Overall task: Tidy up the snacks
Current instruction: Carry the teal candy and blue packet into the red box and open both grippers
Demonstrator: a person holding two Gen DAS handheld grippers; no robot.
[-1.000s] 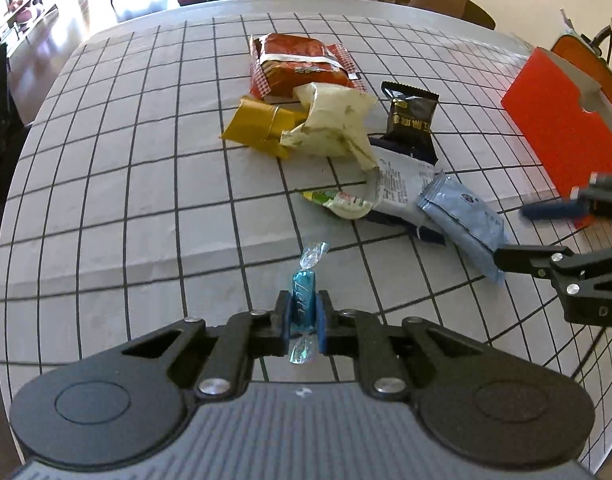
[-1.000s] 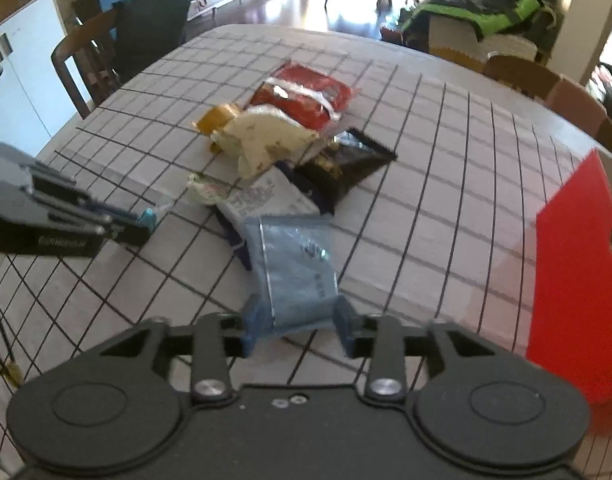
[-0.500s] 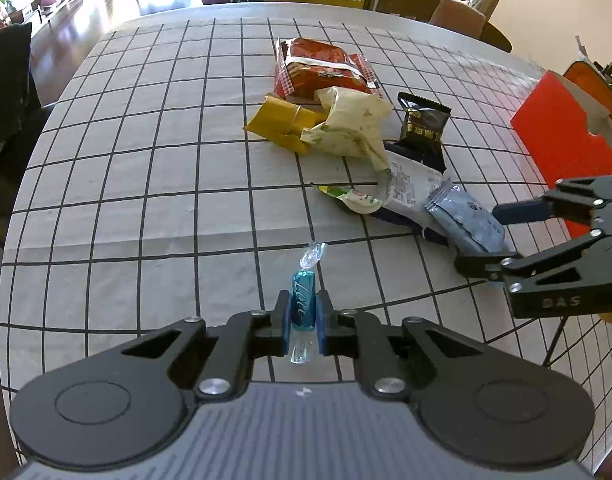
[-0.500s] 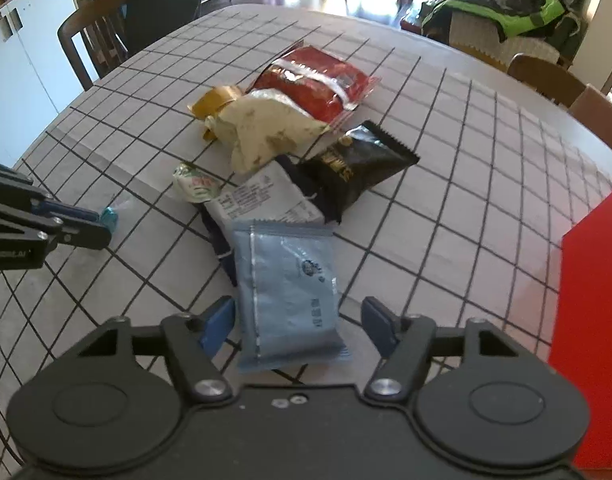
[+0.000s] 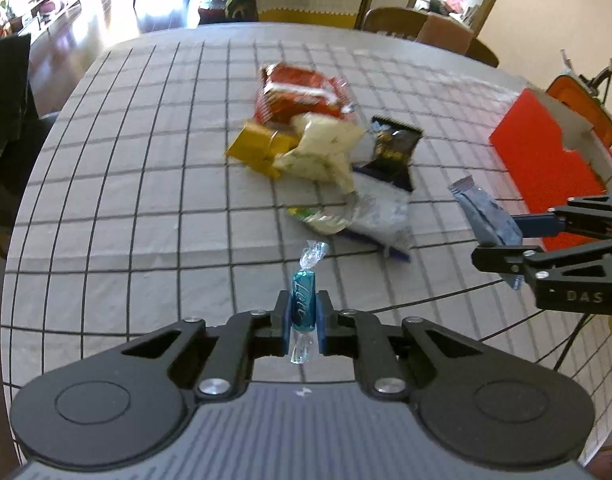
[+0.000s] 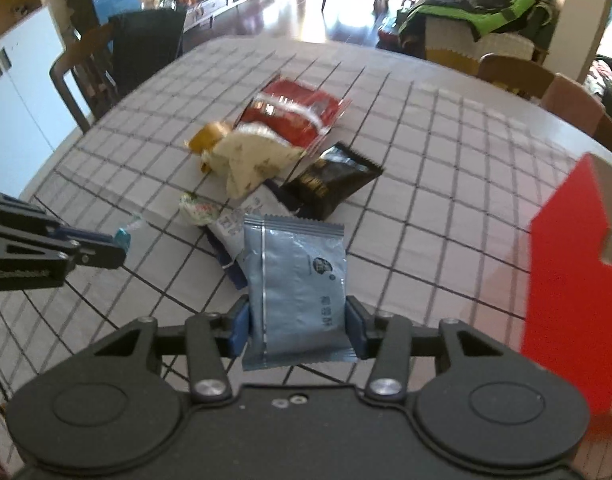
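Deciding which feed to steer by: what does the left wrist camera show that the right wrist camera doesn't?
Left wrist only: the teal wrapped candy lengthwise, clamped in the shut left gripper, and the orange chair behind the box. Right wrist only: the light blue packet's flat printed face, with the right gripper closing on its sides, and the white cabinet off the table. Both show the checked tablecloth, the pile with the red bag and black packet, the red box, and the other gripper from the side.
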